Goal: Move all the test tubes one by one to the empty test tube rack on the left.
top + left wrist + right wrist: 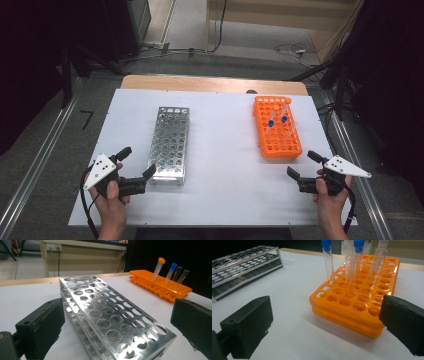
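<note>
Nearest the person, the left gripper (136,167) and right gripper (301,164) both hover with jaws wide apart, holding nothing. Just beyond the left stands the empty metal tube rack (170,143); beyond the right, the orange tube rack (276,127) holds capped test tubes (327,258), probably light, slippery and fragile, best pinched gently mid-shaft.

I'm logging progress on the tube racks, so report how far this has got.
Done: nothing visible yet; the metal rack holds no tubes, and the capped tubes all stand in the orange rack. In hand: nothing; the left gripper is open near the metal rack's near end, the right gripper open near the orange rack. Left: probably every tube, if they are to move across.
</note>
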A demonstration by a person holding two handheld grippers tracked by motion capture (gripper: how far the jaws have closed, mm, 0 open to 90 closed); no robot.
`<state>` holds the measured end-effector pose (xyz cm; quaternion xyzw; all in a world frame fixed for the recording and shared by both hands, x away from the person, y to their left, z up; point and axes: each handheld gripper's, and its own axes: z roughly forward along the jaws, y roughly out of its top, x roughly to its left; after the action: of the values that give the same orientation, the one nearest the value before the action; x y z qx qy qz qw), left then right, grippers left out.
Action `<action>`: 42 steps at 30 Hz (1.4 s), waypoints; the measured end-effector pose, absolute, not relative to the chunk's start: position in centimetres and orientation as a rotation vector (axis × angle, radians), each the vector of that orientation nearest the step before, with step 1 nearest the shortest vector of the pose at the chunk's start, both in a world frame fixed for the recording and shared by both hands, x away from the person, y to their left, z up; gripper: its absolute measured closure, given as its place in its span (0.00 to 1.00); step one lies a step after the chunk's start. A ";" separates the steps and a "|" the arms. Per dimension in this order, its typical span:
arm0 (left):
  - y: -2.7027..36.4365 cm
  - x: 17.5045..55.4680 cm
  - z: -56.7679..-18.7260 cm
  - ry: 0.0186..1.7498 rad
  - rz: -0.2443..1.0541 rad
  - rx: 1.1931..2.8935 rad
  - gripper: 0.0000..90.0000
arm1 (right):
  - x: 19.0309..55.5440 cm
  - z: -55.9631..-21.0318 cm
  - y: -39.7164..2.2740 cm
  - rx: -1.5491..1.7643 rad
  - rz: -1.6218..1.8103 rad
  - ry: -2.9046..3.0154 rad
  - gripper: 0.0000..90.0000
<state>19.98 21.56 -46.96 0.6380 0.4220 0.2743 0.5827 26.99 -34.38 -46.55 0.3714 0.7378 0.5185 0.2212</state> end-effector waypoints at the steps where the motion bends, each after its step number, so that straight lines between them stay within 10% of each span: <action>1: 21.5 20.0 -46.9 0.982 0.646 1.495 0.00 | 26.9 -46.5 -34.2 1.022 1.423 2.044 0.00; 12: 20.6 20.0 -46.3 0.957 0.639 1.500 0.00 | 28.1 -45.5 -33.9 1.066 1.484 2.027 0.06; 23: 20.4 20.1 -46.3 0.954 0.620 1.506 0.00 | 32.4 -46.4 -32.5 1.235 1.376 2.103 0.48; 42: 20.6 20.1 -46.3 0.974 0.592 1.490 0.00 | 34.6 -48.7 -30.9 1.196 1.220 1.997 0.81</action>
<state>20.09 20.58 -46.35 0.6405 0.4188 0.2545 0.5912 34.61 -30.86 -48.66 0.4402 0.7351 0.4489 0.2539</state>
